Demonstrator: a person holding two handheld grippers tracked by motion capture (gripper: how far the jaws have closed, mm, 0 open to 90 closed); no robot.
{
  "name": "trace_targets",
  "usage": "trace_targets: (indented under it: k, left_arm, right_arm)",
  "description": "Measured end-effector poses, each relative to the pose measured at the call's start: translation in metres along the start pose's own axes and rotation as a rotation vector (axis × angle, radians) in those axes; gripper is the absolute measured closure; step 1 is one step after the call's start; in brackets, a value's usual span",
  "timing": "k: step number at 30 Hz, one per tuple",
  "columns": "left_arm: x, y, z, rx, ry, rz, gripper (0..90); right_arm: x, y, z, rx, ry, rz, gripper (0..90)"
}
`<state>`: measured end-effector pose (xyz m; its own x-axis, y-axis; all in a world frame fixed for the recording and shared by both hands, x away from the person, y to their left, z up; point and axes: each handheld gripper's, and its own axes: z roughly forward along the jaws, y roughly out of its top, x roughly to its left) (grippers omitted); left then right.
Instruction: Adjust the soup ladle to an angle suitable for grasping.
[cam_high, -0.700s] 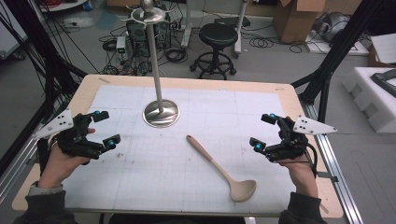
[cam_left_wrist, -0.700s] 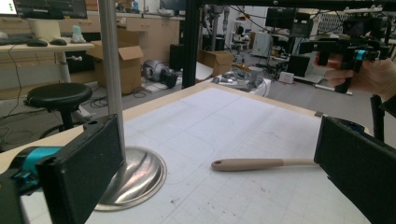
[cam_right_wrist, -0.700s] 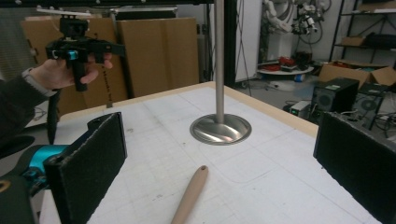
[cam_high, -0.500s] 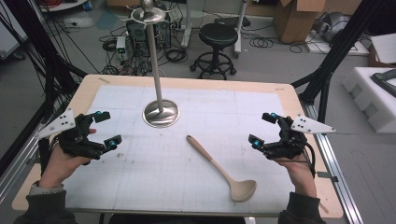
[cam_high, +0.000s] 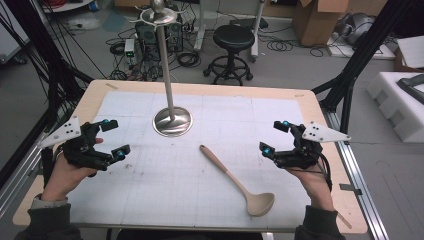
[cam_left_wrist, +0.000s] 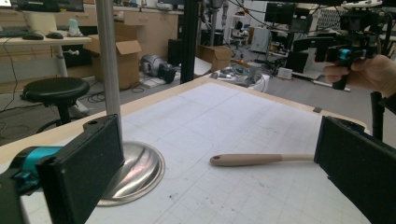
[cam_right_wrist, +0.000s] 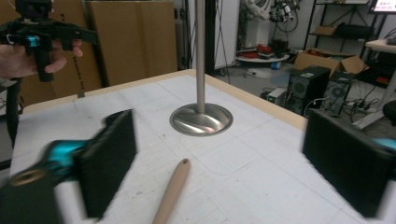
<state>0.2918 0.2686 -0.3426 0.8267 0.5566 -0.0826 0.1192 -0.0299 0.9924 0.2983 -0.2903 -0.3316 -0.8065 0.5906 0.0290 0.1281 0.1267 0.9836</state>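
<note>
Ladle (cam_high: 239, 182) lies btwn left gripper (cam_high: 114, 137) & right gripper (cam_high: 276, 138), nearer right.

On the table (cam_high: 320, 107), the stand's round base (cam_high: 172, 121) sat at about 11 o'clock from the centre, with its pole (cam_high: 165, 62) rising upright from it. The ladle (cam_high: 237, 181) lay at about 5 o'clock from the base, apart from it, handle end toward 11 o'clock and bowl toward 5 o'clock. The left gripper (cam_high: 110, 137) was at 9 o'clock, the right gripper (cam_high: 275, 137) at 3 o'clock, both clear of the ladle. Behind the table, at 12 o'clock, a stool (cam_high: 233, 37) stood on the floor.
</note>
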Motion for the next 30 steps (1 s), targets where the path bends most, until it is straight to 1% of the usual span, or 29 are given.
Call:
trace_targets:
  k: [1,2,3,5,6,7,8,10,13,14,16,18,19,20,21,22,23,25,30]
  left_arm:
    - [0.0,0.0,0.0,-0.002,0.001,-0.003,1.8]
    - [0.0,0.0,-0.001,0.0,0.001,0.002,1.8]
    - [-0.001,0.001,-0.002,-0.005,0.002,0.006,1.8]
    - [-0.001,0.001,-0.003,-0.014,-0.001,0.005,1.8]
    - [-0.001,0.001,-0.003,-0.014,-0.001,0.005,1.8]
    - [0.0,0.001,-0.004,-0.015,0.003,0.0,1.8]
    - [0.001,0.001,-0.004,-0.013,0.006,-0.003,1.8]
    - [0.002,0.001,-0.005,-0.01,0.004,-0.006,1.8]
    - [0.001,0.001,-0.004,-0.01,0.001,-0.006,1.8]
    - [0.001,0.001,-0.004,-0.009,0.002,-0.006,1.8]
    - [0.002,0.001,-0.005,-0.006,0.002,-0.006,1.8]
    - [0.002,0.001,-0.005,-0.007,0.001,-0.008,1.8]
    - [0.002,0.0,-0.004,-0.008,0.003,-0.011,1.8]
    - [0.002,0.0,-0.004,-0.006,0.003,-0.008,1.8]
    - [0.002,0.0,-0.004,-0.003,0.002,-0.008,1.8]
    - [0.003,0.0,-0.004,-0.002,0.001,-0.008,1.8]
    - [0.003,0.0,-0.004,-0.002,0.001,-0.008,1.8]
    - [0.002,-0.001,-0.003,0.003,0.001,-0.01,1.8]
    - [0.002,-0.001,-0.002,0.005,-0.001,-0.011,1.8]
  right_arm:
    - [0.0,0.0,0.001,0.007,0.002,0.0,21.2]
    - [-0.001,-0.001,0.002,0.01,-0.004,0.0,25.4]
    - [-0.002,-0.001,0.003,0.018,-0.001,0.009,33.6]
    - [-0.002,-0.002,0.006,0.032,0.012,0.012,38.9]
    - [-0.002,-0.003,0.007,0.04,0.015,0.013,44.6]
    - [-0.002,-0.003,0.009,0.051,0.025,0.009,48.4]
    - [-0.002,-0.004,0.012,0.061,0.022,0.003,50.7]
    - [-0.002,-0.005,0.015,0.076,0.028,0.006,58.5]
    - [-0.003,-0.006,0.019,0.075,0.042,0.012,66.0]
    - [-0.004,-0.006,0.021,0.081,0.05,0.016,69.0]
    - [-0.005,-0.008,0.023,0.096,0.047,0.026,74.1]
    - [-0.008,-0.009,0.024,0.102,0.049,0.034,76.9]
    - [-0.009,-0.009,0.025,0.111,0.053,0.047,80.0]
    - [-0.009,-0.01,0.025,0.118,0.054,0.046,81.8]
    - [-0.01,-0.01,0.026,0.123,0.054,0.053,86.0]
    - [-0.01,-0.011,0.026,0.129,0.059,0.061,88.4]
    - [-0.01,-0.011,0.026,0.129,0.059,0.061,88.4]
    - [-0.01,-0.01,0.032,0.14,0.068,0.064,89.4]
    - [-0.006,-0.009,0.046,0.185,0.07,0.06,89.5]
